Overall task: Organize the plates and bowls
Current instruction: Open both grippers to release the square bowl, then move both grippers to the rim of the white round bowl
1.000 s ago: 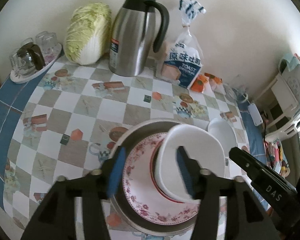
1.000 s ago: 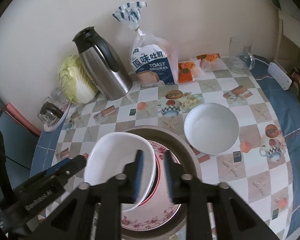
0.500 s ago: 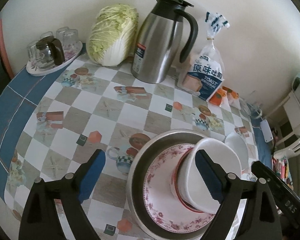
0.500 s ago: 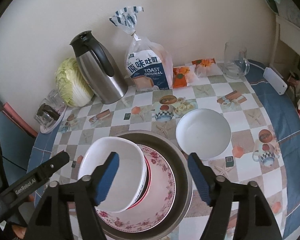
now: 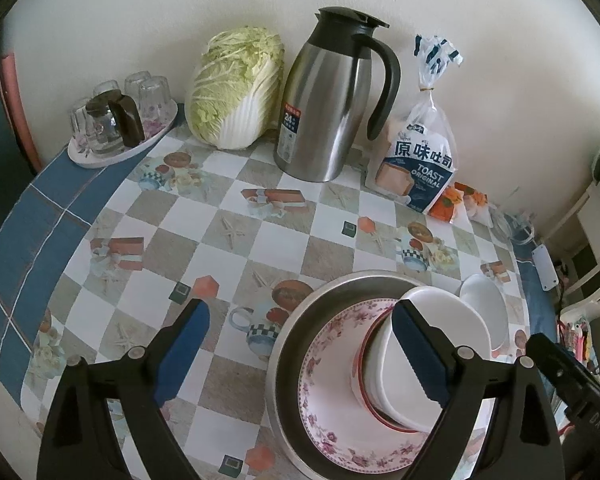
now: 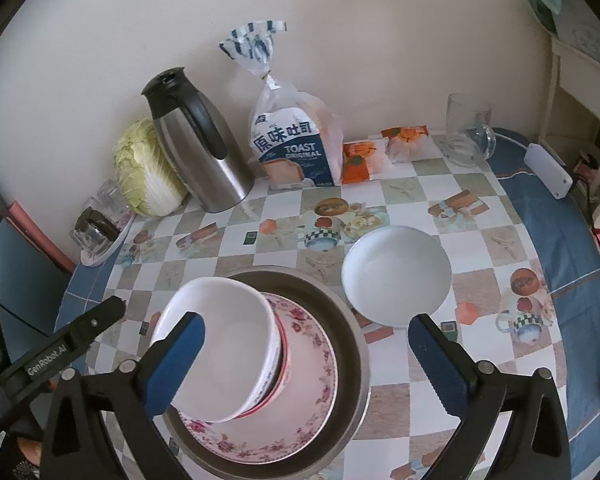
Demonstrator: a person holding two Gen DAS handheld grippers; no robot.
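We hold both claws wide apart and empty over the checked tabletop (image 5: 236,220). Our left claw (image 5: 300,356) hangs with one blue pad over bare cloth and the other in front of the stacked dishes; our right claw (image 6: 306,364) spreads its pads to either side of the stack, gripping nothing. The stack sits in a shallow metal pan (image 6: 352,344), near the front edge of the tabletop: a floral plate (image 6: 308,412) lies flat in the pan, a red-rimmed bowl (image 6: 286,364) rests on the plate, and a white bowl (image 6: 228,340) is nested in that, tilted toward our left side so its rim leans over the plate's edge. In the left view the same white bowl (image 5: 440,328) shows just behind the right pad. A second white bowl (image 6: 396,276) stands alone on the tabletop just beside the pan, on its right, upright and apart from the stack. Along the wall we see a steel thermos jug (image 5: 328,108), a napa cabbage (image 5: 236,88) to its left, a bag of toast (image 6: 296,140) to its right, a small tray of glasses (image 5: 120,120) at the far left and a glass mug (image 6: 468,128) at the far right.
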